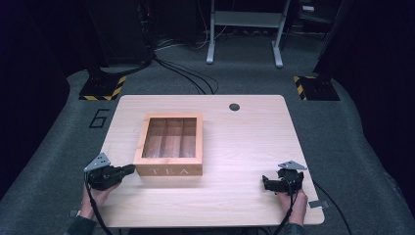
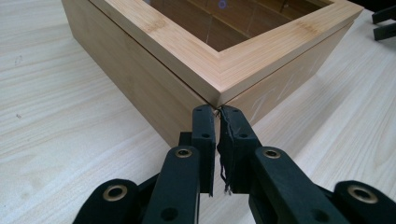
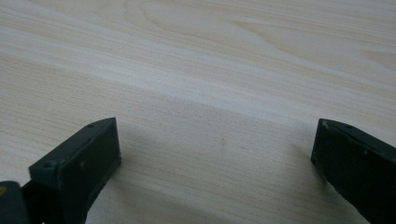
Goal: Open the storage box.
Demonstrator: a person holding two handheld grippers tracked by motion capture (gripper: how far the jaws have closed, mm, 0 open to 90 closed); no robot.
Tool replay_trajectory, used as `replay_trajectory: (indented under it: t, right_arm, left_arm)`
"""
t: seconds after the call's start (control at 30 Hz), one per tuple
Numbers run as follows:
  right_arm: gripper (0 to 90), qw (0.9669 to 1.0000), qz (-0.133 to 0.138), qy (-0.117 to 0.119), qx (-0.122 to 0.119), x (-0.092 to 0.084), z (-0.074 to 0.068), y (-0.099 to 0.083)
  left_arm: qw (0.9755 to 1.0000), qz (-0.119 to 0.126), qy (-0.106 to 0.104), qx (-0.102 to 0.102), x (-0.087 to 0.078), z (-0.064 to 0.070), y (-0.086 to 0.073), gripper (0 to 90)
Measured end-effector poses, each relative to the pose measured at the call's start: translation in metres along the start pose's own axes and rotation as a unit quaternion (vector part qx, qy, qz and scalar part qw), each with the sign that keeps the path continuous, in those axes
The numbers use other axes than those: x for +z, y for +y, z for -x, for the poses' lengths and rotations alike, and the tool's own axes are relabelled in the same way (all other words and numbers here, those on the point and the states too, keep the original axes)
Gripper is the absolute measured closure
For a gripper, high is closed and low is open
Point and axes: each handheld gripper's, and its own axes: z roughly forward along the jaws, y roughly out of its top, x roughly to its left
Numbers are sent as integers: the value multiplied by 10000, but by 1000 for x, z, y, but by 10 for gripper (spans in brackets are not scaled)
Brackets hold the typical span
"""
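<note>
High view shows a wooden tea box [image 1: 169,147] with a windowed lid standing left of the middle of the table [image 1: 244,147], its front face lettered "TEA" turned toward the person. The left hand-held gripper [image 1: 128,170] sits at the box's near left corner, and the right hand-held gripper [image 1: 265,182] rests low over bare table well apart from the box, toward the near right edge.

From the left gripper view, the left hand-held gripper [image 2: 217,111] has its jaws drawn together with only a thin slit between them, tips right at the corner of the box [image 2: 196,60], just under the lid's overhanging frame where the seam between lid and body runs. Whether the tips actually touch the wood is hard to tell. A frayed strip of pad material hangs loose along the inner face of one jaw. In the right gripper view, the right hand-held gripper [image 3: 215,140] has its jaws spread wide, with nothing but table between them.

The work looks like opening the lid by levering at that corner. The risks, as I judge them: nothing steadies the box, so a push at the corner could slide or swivel it across the smooth table instead of raising the lid. Lifting from one corner may also twist the lid on its hinges, or the closed tips may slip off the narrow lip. The loose pad strip could snag in the seam.
</note>
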Motion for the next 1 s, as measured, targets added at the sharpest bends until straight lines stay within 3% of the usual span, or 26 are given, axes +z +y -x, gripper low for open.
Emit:
replay_trajectory:
  t: [0.5,1.0]
  right_arm:
    - [7,10000,0,0,2,0,0,0]
    - [7,10000,0,0,1,0,0,0]
  left_arm:
    - [9997,201,9,115,1,-1,8,821]
    - [9973,693,56,214,1,-1,20,823]
